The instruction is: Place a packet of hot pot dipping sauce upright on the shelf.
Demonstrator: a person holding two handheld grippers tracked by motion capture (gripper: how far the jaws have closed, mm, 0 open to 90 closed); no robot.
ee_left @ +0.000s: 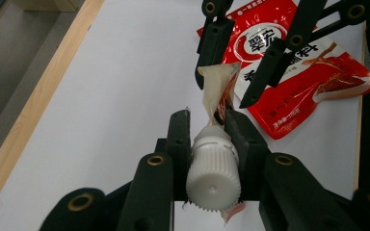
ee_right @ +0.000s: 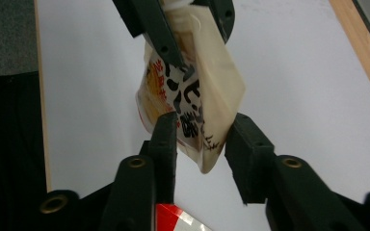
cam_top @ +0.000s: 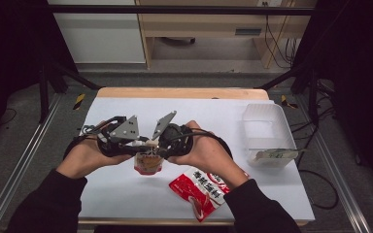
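Currently:
pouches: two; spouted pouch (cam_top: 148, 162) hanging near centre, red pouch (cam_top: 201, 190) lying near-right
left gripper (ee_left: 212, 126): jaws clamping white cap (ee_left: 213, 171)
right gripper (ee_right: 200, 139): jaws parted, straddling pouch corner

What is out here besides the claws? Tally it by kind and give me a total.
spouted pouch: 1
flat packets: 2, the red packet on the table and the pale packet in the bin
clear bin: 1
Total: 4
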